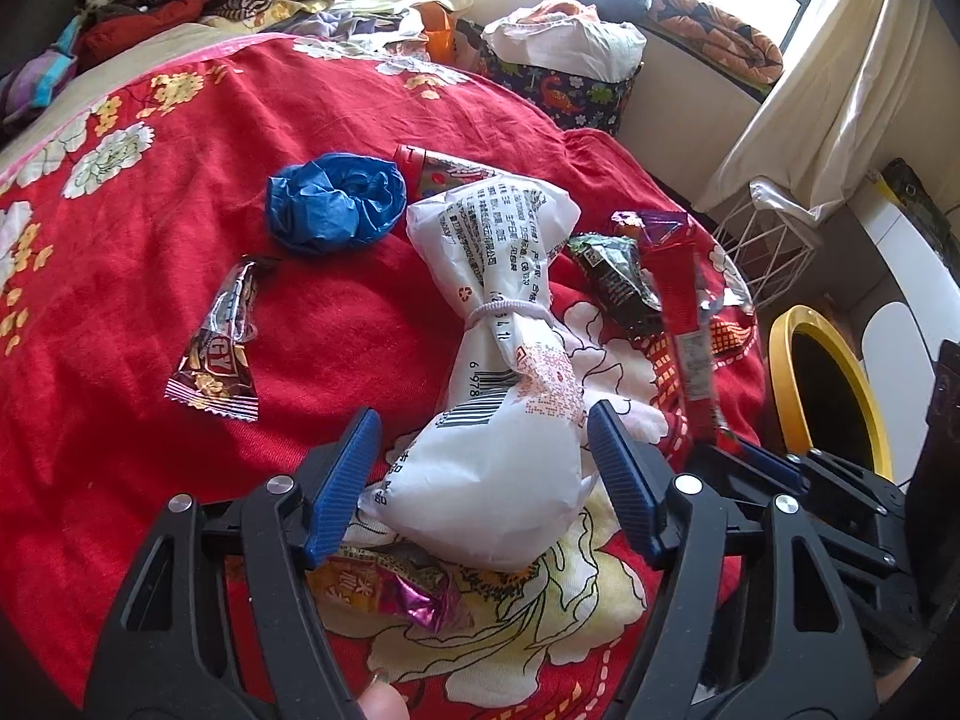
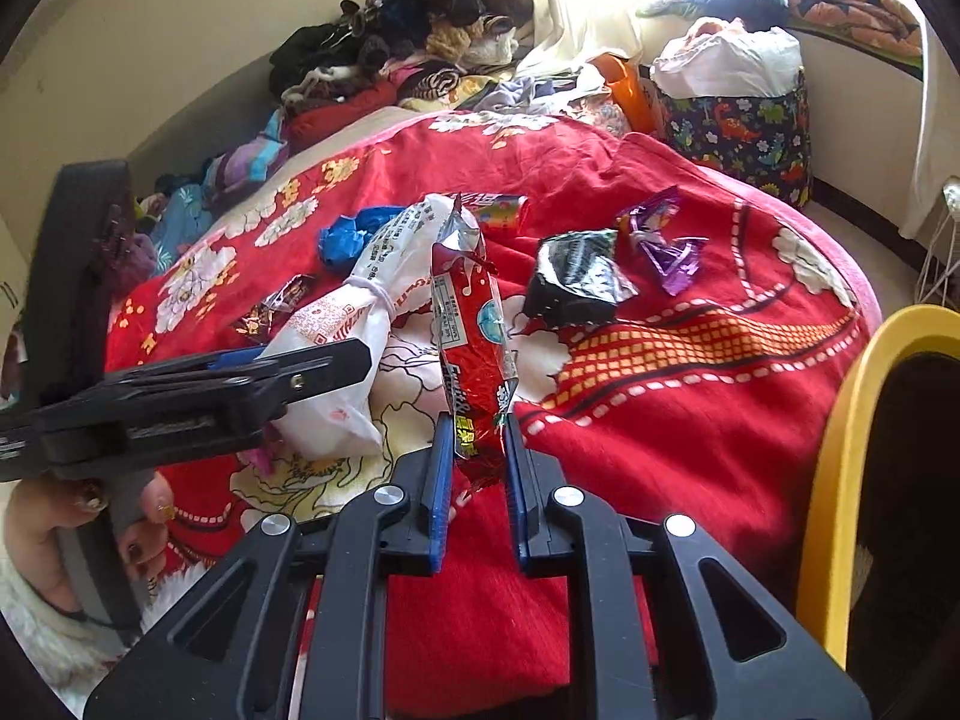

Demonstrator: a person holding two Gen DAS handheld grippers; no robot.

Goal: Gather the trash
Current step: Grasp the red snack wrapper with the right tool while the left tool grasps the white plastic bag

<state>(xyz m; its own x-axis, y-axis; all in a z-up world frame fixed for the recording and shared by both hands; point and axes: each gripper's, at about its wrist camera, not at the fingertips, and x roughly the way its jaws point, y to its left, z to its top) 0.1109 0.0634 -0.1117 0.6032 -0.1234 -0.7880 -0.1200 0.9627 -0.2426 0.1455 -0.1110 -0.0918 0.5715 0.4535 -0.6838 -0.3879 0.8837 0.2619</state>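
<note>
Seven pieces of trash are seen on the red flowered blanket (image 1: 150, 252). One white bag (image 1: 498, 360) tied with a band lies in the middle. One crumpled blue bag (image 1: 336, 204) lies beyond it, and one brown wrapper (image 1: 222, 348) lies to the left. One black wrapper (image 1: 612, 276) and one purple wrapper (image 2: 666, 240) lie to the right. One small red wrapper (image 1: 444, 171) lies at the far end of the white bag, and one pink foil wrapper (image 1: 420, 600) lies near, under the left gripper.

The left gripper (image 1: 483, 480) is pointed steeply down, with its blue fingers open on either side of the near end of the white bag; whether they touch it cannot be told.

The right gripper (image 2: 477, 456) is tilted down to the right of the left one. Its fingers are closed on the lower end of one long red wrapper (image 2: 471, 324), which is held upright above the blanket.

One yellow-rimmed bin (image 2: 852, 420) with a dark inside stands at the near right edge of the bed; its contents cannot be seen. One dinosaur-print basket (image 2: 744, 132) stuffed with white material stands far right.
</note>
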